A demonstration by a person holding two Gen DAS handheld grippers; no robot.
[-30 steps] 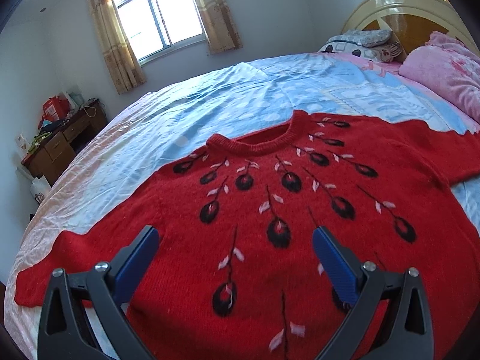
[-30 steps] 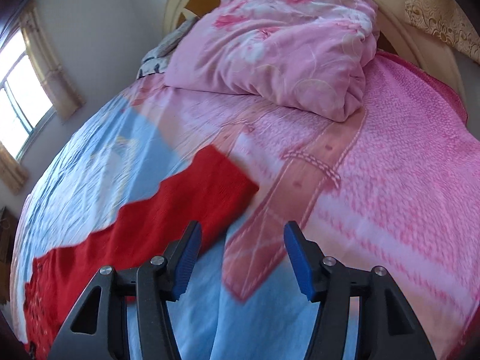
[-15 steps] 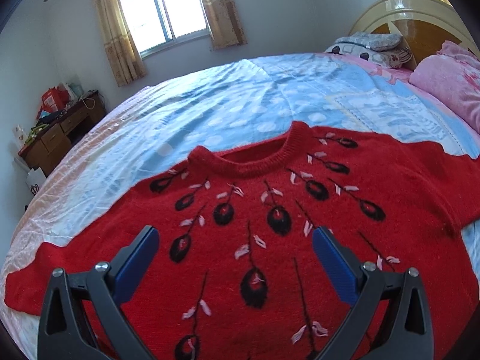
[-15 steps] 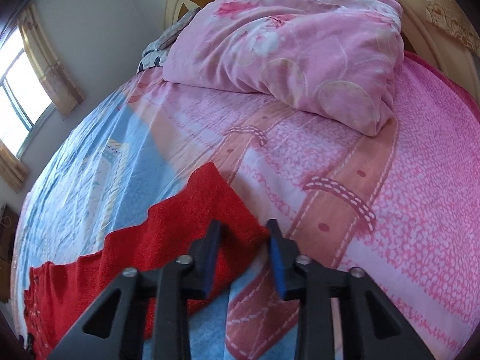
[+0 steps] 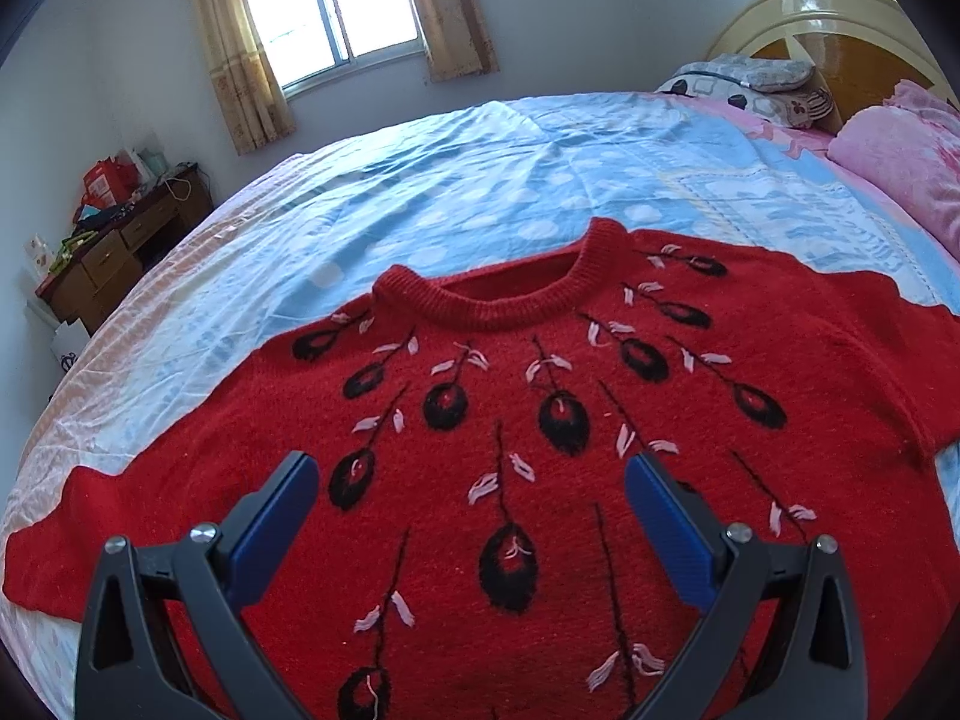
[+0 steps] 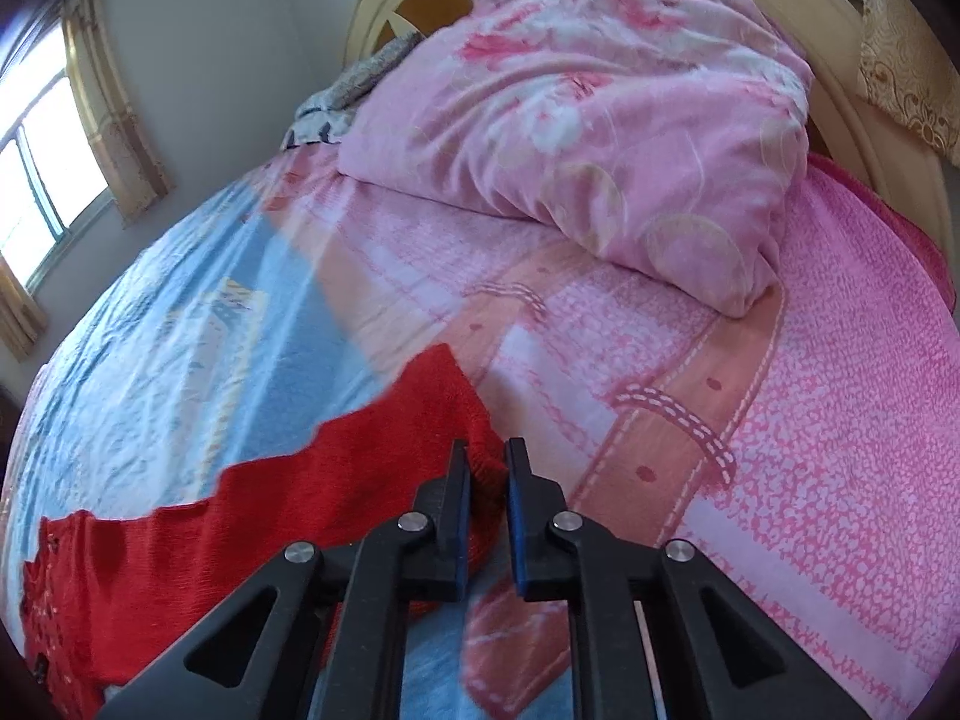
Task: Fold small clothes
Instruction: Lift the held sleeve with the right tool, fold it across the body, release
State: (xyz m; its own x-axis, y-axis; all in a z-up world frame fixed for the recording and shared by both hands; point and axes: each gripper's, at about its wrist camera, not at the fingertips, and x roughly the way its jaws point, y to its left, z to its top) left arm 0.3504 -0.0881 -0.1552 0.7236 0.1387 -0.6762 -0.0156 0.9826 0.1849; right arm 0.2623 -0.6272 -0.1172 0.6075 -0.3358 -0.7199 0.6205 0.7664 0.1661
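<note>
- Your right gripper (image 6: 487, 459) has gone from wide apart to almost together; it is closing on the sweater (image 6: 252, 516) cuff.
- Your left gripper (image 5: 471, 480) is spread wide above the sweater's front.

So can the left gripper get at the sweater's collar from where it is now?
Probably yes. The left gripper hovers open over the chest of the red sweater, and nothing lies between it and the collar ahead.
</note>
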